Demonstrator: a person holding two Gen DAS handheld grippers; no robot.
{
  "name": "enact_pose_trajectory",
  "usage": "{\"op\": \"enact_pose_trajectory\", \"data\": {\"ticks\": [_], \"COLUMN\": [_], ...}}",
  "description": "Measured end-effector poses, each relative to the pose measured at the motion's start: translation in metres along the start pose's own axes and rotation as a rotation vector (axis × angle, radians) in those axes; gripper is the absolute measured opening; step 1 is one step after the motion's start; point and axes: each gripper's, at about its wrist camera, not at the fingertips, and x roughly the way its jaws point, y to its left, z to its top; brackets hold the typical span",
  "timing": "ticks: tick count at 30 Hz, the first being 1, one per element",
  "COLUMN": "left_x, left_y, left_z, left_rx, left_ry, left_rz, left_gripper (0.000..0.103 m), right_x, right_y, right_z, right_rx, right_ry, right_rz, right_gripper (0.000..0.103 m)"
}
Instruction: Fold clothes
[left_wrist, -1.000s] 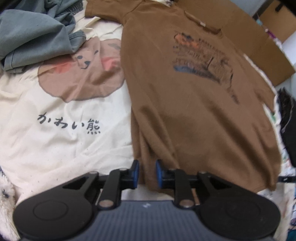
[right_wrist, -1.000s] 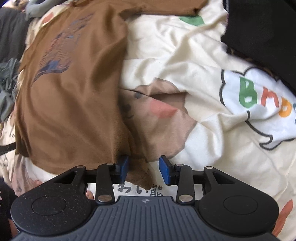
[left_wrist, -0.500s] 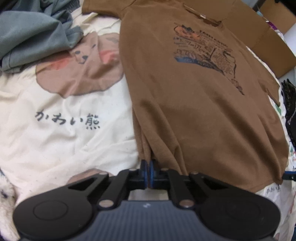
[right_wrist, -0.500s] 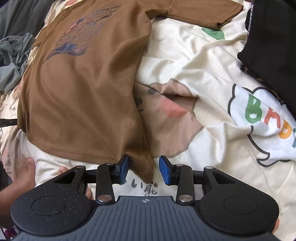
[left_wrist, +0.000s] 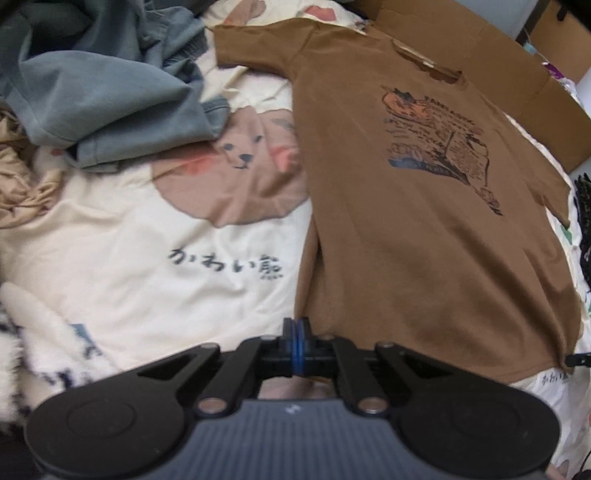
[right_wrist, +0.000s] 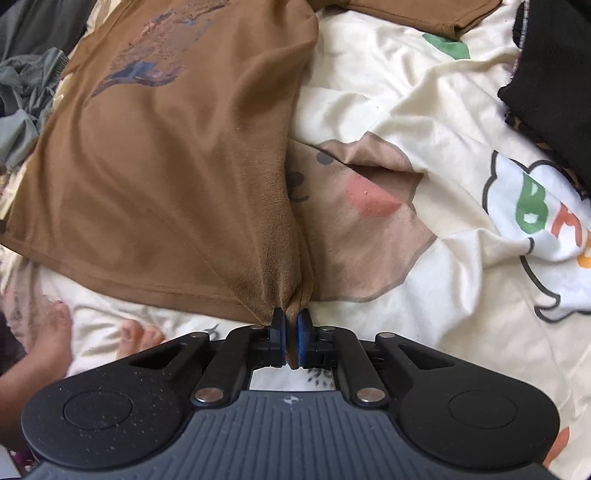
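Cream bedding (left_wrist: 122, 258) printed with bears carries a brown T-shirt (left_wrist: 424, 229) spread flat, print up, right of a grey-blue heap of clothes (left_wrist: 99, 88). From the left wrist, the left gripper (left_wrist: 297, 328) is clamped on the shirt's near left hem corner. From the right wrist, the right gripper (right_wrist: 291, 325) pinches the near right corner, cloth bunched between its blue pads (right_wrist: 303, 332); bare toes (right_wrist: 142, 334) rest at near left.

left gripper (left_wrist: 297, 334): fingers went from apart to pinched on the brown t-shirt (left_wrist: 413, 206) hem corner, now lifting it a bit | right gripper (right_wrist: 291, 332): was wide open around the other hem corner, just snapped closed on it, fabric bunched up
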Motion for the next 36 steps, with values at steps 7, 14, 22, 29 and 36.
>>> {"op": "enact_pose_trajectory", "data": {"ticks": [7, 14, 22, 29, 36], "left_x": [-0.015, 0.0, 0.01, 0.017, 0.037], "left_y": [0.007, 0.005, 0.015, 0.022, 0.012], "left_z": [0.0, -0.005, -0.023, -0.029, -0.023], "left_rx": [0.037, 0.049, 0.017, 0.003, 0.003], "left_ry": [0.017, 0.077, 0.1, 0.074, 0.049], "left_rz": [0.093, 0.114, 0.074, 0.06, 0.034], "left_gripper": [0.0, 0.004, 0.008, 0.015, 0.02], "right_x": [-0.032, -0.034, -0.023, -0.021, -0.024], "right_y": [-0.002, -0.001, -0.002, 0.001, 0.005], "right_z": [-0.005, -0.01, -0.01, -0.002, 0.006], "right_rx": [0.071, 0.076, 0.195, 0.165, 0.145], "right_ry": [-0.031, -0.014, -0.013, 0.001, 0.006], "right_rz": [0.017, -0.034, -0.154, -0.208, -0.249], "right_gripper": [0.003, 0.002, 0.001, 0.001, 0.001]}}
